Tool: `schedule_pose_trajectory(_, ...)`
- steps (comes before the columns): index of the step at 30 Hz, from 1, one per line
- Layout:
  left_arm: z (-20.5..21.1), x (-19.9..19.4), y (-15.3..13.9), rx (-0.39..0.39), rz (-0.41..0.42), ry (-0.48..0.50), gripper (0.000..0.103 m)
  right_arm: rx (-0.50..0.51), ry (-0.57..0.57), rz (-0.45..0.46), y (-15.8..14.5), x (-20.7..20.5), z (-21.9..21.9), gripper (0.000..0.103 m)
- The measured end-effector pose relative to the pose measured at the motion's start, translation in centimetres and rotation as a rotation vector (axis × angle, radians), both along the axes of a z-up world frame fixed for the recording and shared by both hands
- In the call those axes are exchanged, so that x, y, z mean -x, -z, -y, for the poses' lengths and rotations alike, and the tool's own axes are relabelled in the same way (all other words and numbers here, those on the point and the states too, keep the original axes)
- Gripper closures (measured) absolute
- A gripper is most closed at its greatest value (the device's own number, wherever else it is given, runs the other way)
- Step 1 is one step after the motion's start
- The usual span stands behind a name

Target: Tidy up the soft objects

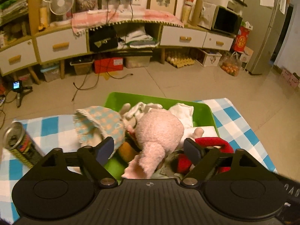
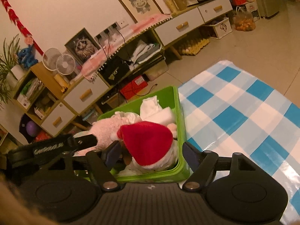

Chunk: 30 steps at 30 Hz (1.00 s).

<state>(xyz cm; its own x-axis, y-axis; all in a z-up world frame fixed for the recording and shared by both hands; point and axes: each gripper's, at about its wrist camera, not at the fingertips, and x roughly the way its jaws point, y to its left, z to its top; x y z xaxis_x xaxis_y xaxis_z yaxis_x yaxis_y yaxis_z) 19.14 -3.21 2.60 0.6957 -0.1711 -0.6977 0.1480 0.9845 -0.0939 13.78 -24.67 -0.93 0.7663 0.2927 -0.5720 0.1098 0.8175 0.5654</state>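
Green moulded-plastic bin, rounded corners, smooth glossy walls, sits on a glossy blue-and-white checked sheet. What carries the sheet cannot be told; pale floor tiles show beyond its edges.

The bin is heaped above its rim with soft things:
- pink plush toy, short nubbly pile, rounded body, one limb trailing toward the camera; head not visible.
- blue-and-peach patterned cloth with frayed fringe edge, draped over the bin's left rim.
- red felt Santa-style hat, conical, white fluffy trim at its base; in the left view only a red curved strip shows.
- white folded cloth and a flat white foam-like slab against the far wall.
- pale stringy limbs of another toy, partly buried; an orange object below, identity unclear.

Left gripper: jaws spread wide, dark pads either side of the pink plush's limb, not pressing on it. Its lower body fills the bottom of the frame.

Right gripper: jaws partly apart, one each side of the bin's near right corner; the red hat lies between them, no contact seen. The left pad is partly masked by the hat.

Open metal drink can, printed label, stands tilted in view on the sheet left of the bin, cut by the frame edge.
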Motion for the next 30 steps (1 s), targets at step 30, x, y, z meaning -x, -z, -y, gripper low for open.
schedule_pose_trajectory(30, -6.5, 15.9, 3.4, 0.014, 0.024, -0.163, 0.005, 0.152, -0.183, -0.038, -1.1, 8.6, -1.4, 0.074)
